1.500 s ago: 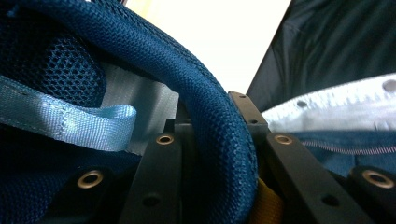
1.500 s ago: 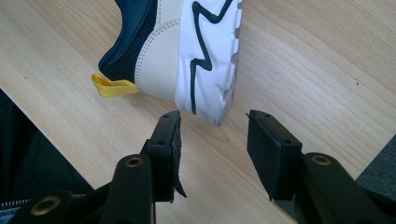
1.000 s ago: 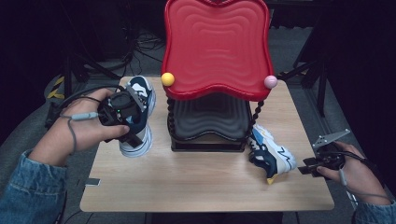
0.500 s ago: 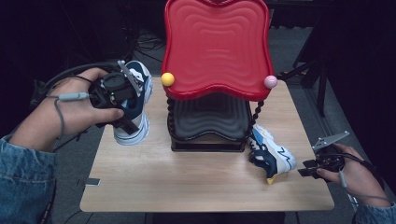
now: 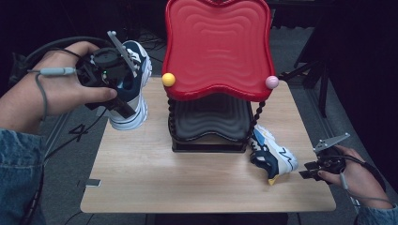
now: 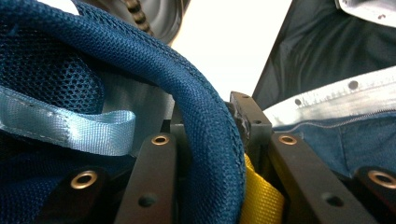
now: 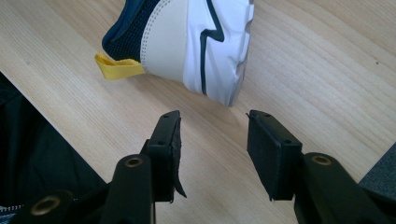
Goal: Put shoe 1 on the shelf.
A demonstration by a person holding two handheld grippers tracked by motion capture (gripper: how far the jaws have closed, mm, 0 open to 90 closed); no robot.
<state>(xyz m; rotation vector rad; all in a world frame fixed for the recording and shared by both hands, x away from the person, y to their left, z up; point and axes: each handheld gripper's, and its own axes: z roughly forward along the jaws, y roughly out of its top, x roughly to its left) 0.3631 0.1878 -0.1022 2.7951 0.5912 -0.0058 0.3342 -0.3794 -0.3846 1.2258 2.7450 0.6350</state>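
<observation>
High view: the left gripper (image 5: 123, 89) has carried one sneaker (image 5: 133, 86) up off the table (image 5: 187, 183) since a second ago, when it stood low by the shoe rack (image 5: 211, 117).
Left gripper view: jaws clamped on the blue collar (image 6: 205, 135).
Meaning: probably heading for the red shelf (image 5: 218, 47).
Right gripper (image 7: 212, 154): jaws apart and empty, unmoved, just beside the second sneaker (image 7: 187, 42) lying on the table.
</observation>
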